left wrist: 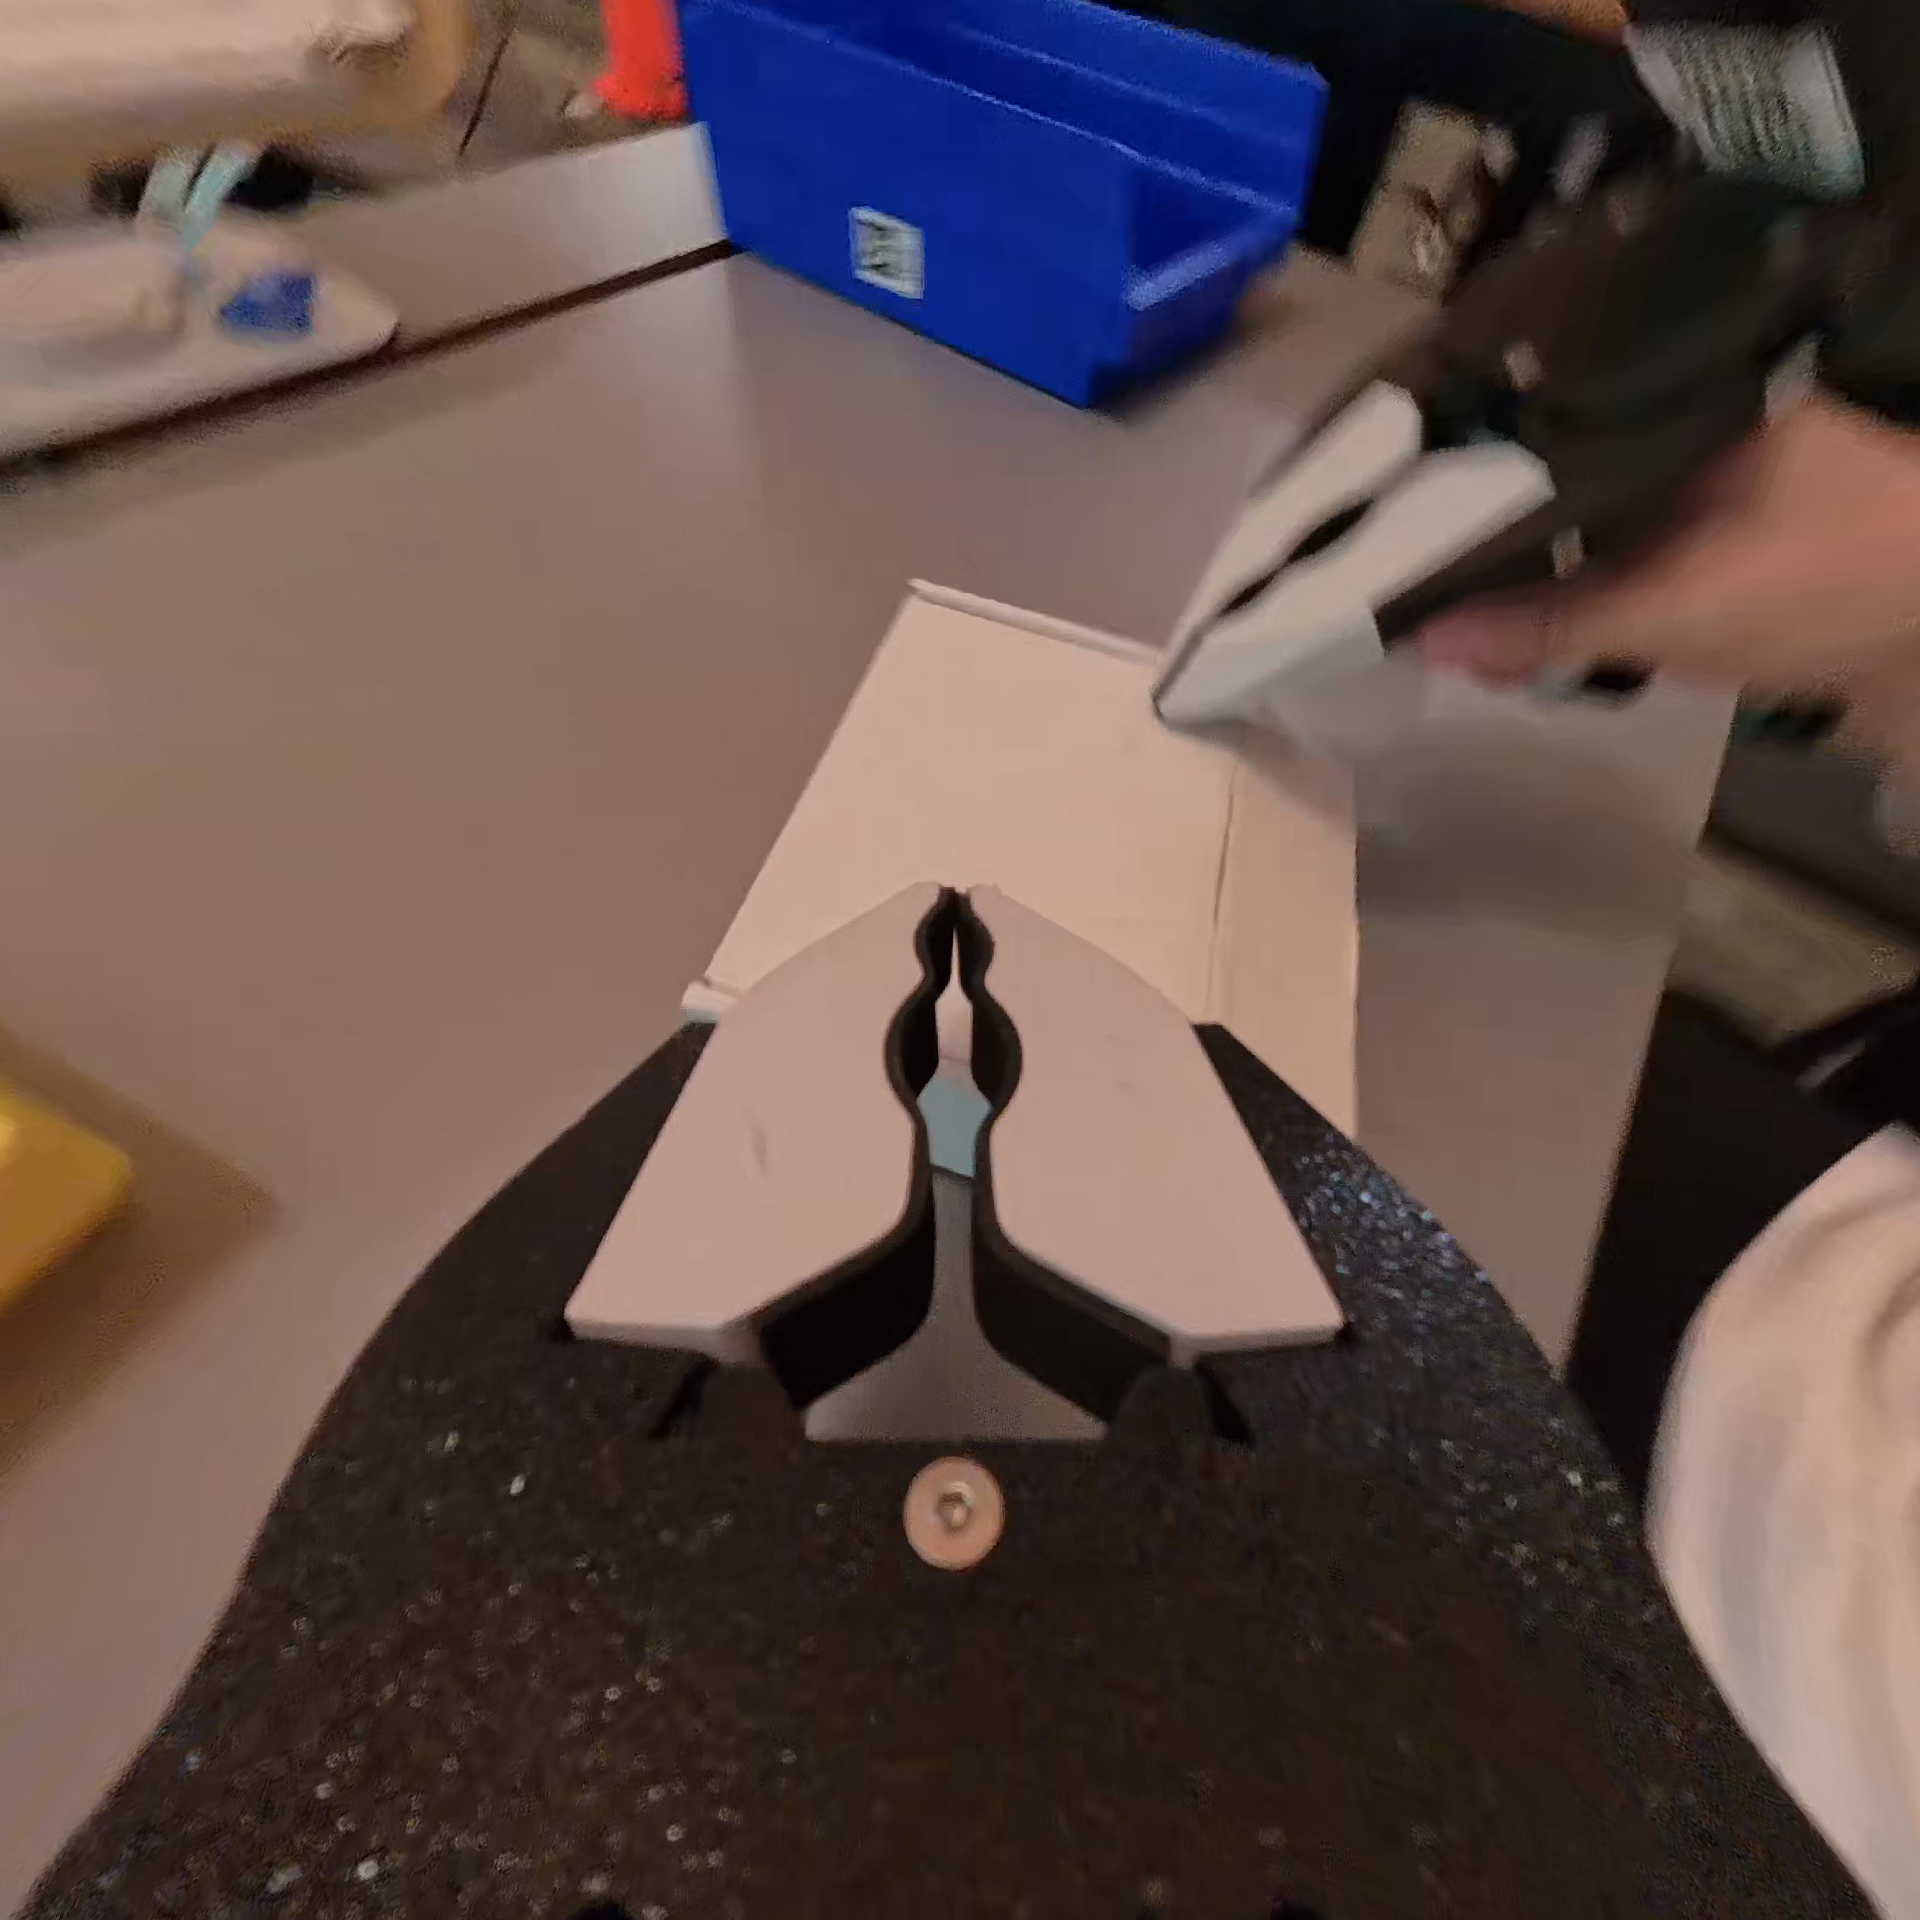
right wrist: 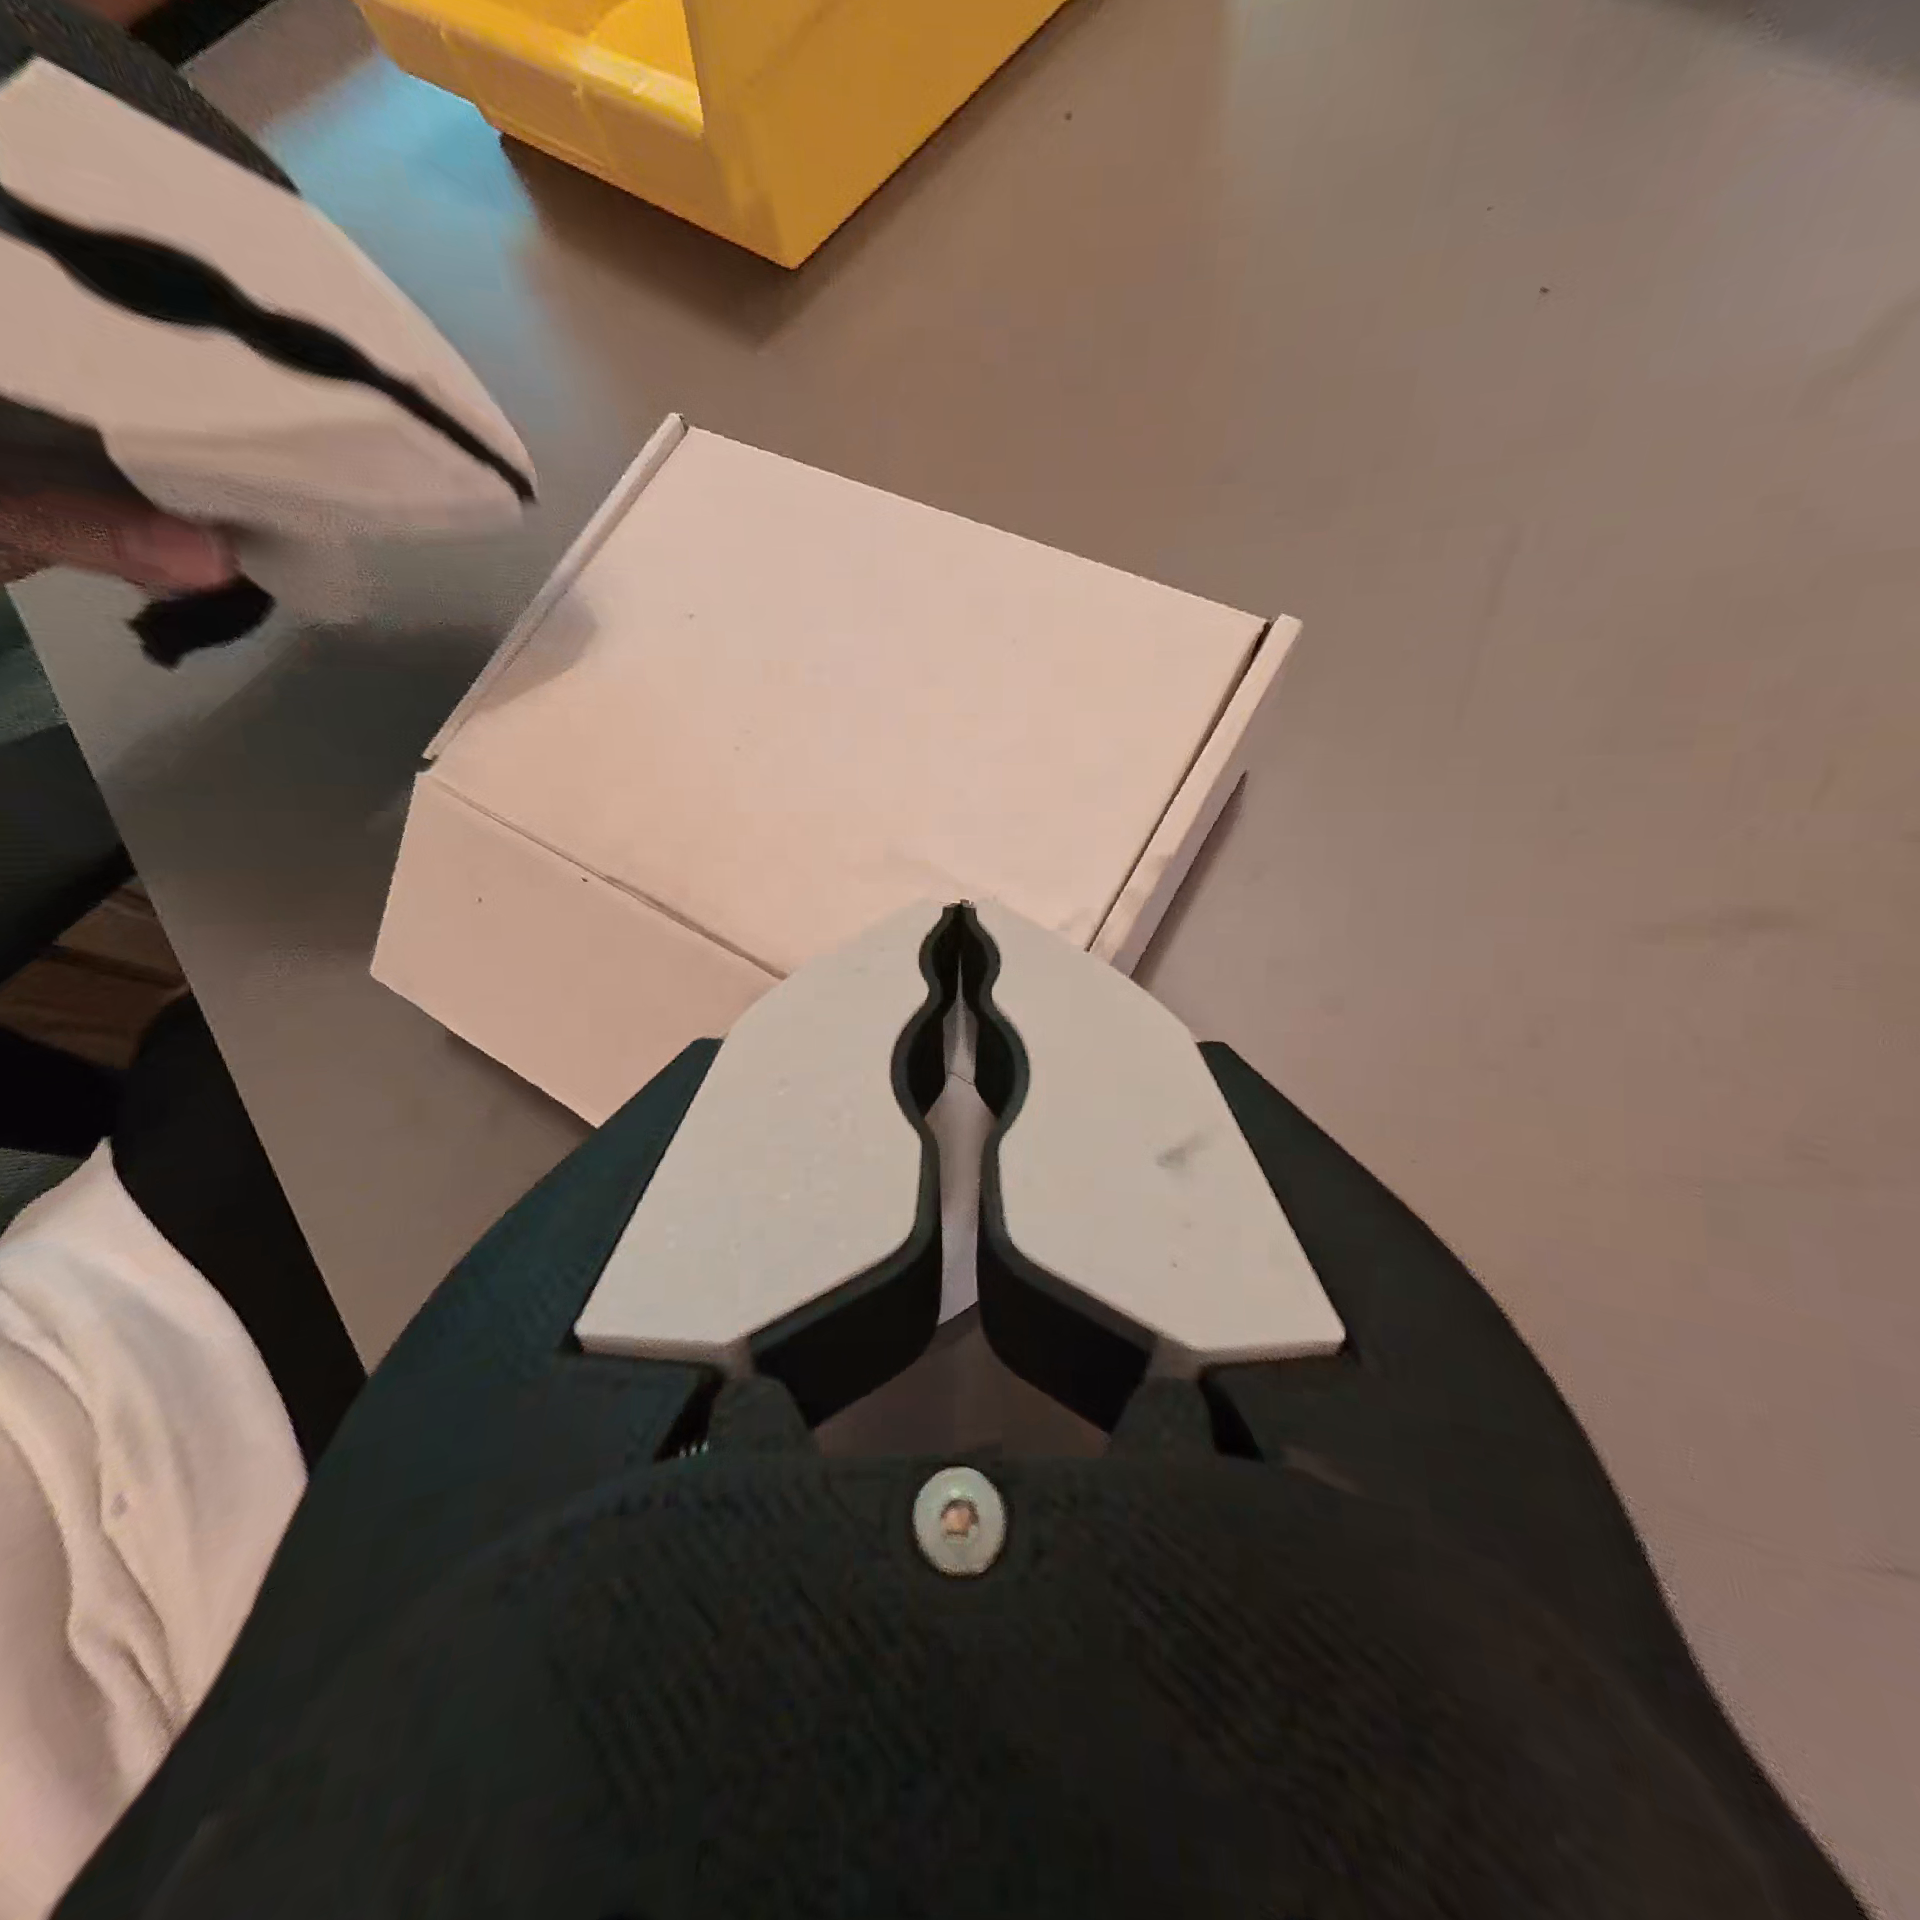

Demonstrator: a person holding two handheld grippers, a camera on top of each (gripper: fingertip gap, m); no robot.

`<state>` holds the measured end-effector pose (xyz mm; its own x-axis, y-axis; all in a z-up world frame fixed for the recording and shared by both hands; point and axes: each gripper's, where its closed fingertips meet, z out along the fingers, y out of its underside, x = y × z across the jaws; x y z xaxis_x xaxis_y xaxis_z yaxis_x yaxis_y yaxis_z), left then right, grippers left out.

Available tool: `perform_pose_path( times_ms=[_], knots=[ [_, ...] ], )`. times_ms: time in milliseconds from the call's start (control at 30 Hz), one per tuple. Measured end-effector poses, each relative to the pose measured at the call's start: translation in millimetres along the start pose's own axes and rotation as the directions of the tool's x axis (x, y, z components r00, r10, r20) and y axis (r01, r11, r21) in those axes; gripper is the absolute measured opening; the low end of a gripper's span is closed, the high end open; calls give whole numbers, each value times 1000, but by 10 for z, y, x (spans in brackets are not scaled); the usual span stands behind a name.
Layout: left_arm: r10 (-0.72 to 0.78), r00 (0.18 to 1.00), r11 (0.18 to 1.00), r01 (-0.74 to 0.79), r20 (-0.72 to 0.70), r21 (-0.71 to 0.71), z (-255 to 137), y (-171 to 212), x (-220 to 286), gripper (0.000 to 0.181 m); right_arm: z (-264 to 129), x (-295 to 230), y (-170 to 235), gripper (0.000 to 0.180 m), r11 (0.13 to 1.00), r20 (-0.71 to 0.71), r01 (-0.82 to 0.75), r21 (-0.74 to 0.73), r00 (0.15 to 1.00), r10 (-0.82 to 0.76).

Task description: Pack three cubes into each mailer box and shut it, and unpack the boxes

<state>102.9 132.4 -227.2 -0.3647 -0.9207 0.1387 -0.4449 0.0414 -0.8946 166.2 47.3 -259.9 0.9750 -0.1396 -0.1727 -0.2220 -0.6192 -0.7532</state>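
Observation:
A white cardboard mailer box lies closed on the grey table, near its front edge; it also shows in the left wrist view. My right gripper is shut and empty, its tips just above the box's near edge. It also shows at the right of the left wrist view, over the box's far right corner. My left gripper is shut and empty, above the box's near end. It also shows at the upper left of the right wrist view, beside the box's far left corner. No cubes are visible.
A blue bin stands at the back of the table. A yellow bin stands beyond the box in the right wrist view; a yellow corner shows at the left. The table's front edge runs beside a dark chair. A white sleeve is close.

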Motion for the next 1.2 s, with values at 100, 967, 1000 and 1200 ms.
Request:
perform_pose_path(
  times_ms=[100, 967, 1000, 1200],
  knots=[
    [-330, 942, 940, 322, -57, -113, -16, 49, -1, 0, -24, -3, 10, 1, 999, 33, 0, -38, 999, 1],
    [-560, 813, 820, 518, -157, -243, -38, 341, -52, 0, 104, 111, -13, 110, 766, 429, -471, -438, 639, 638],
    [-561, 813, 820, 519, -159, -241, -56, 350, -59, 0, 129, 53, -24, 106, 745, 443, -473, -470, 603, 663],
    [-526, 838, 842, 490, -141, -226, -103, 385, -84, 0, 42, -441, -256, 82, 669, 613, -408, -622, 278, 739]
  ],
)
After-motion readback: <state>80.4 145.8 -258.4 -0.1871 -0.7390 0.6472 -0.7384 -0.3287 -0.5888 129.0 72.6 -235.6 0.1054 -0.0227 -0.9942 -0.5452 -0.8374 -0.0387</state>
